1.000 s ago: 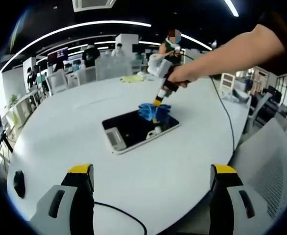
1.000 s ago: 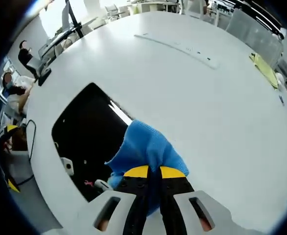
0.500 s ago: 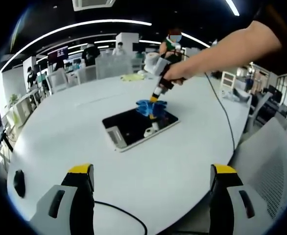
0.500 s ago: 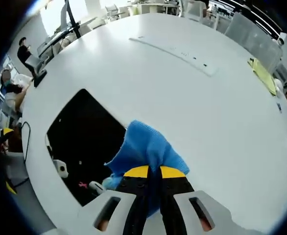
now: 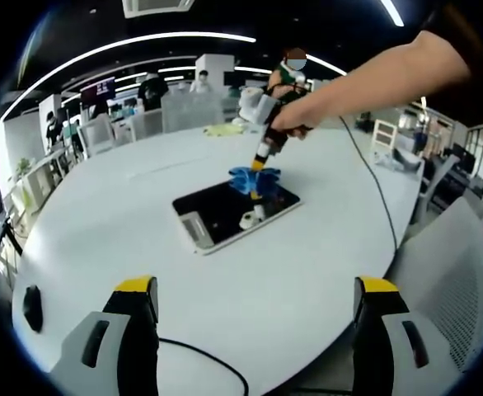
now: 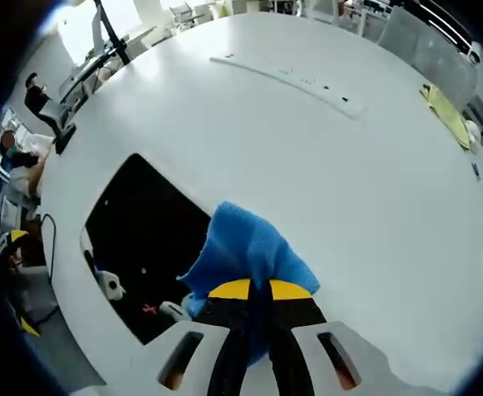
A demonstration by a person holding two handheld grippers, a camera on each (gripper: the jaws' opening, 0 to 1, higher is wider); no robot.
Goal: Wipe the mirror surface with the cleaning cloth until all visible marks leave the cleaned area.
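Mirror (image 5: 229,214) lies flat on the white table (image 5: 307,280); right gripper (image 6: 259,290) clamped narrow on the blue cleaning cloth (image 6: 246,247), cloth at the mirror's far edge, partly on the glass; left gripper (image 5: 254,318) held wide, holding nothing, well short of the mirror. Step judged: mid-wipe. Next: draw the cloth back across the mirror toward its near end, pressing evenly; marks too small to judge.

Open-plan office: desks (image 5: 93,136), strip lights (image 5: 134,45)

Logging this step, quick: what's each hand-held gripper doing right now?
Left hand-held gripper: open, holding nothing.
Right hand-held gripper: shut on the blue cloth, at the mirror.
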